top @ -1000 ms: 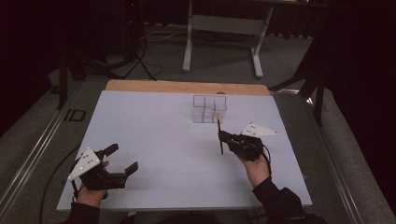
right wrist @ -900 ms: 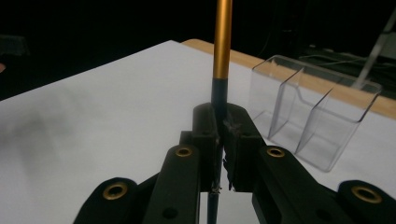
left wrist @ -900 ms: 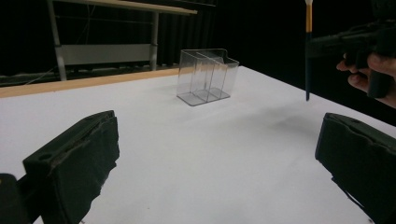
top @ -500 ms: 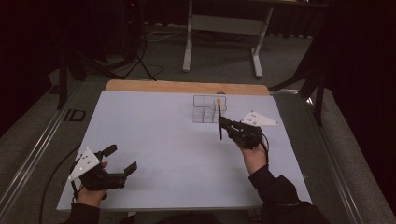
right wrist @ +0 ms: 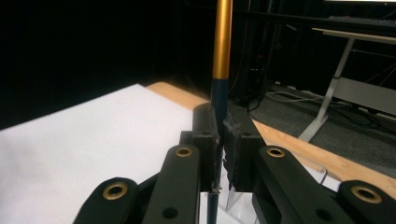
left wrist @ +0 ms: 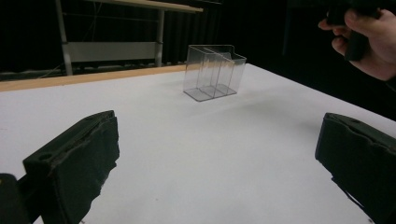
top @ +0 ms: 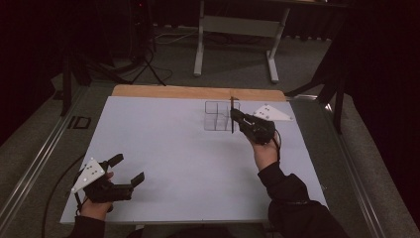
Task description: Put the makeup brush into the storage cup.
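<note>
Riding close, the right gripper (right wrist: 219,140) view shows jaws clamped on a gold-topped pen (right wrist: 222,42) — left gripper (top: 126,171) jaws apart.

The stick (right wrist: 222,42) runs off the top edge in the right gripper view, and black pads hide its middle. The clear box (right wrist: 322,179) there peeks out behind the gripper, mostly covered.

Most of the white table (top: 173,148) lies open; near its far edge, right of middle, only the clear divided box (top: 218,116) stands in the way.
</note>
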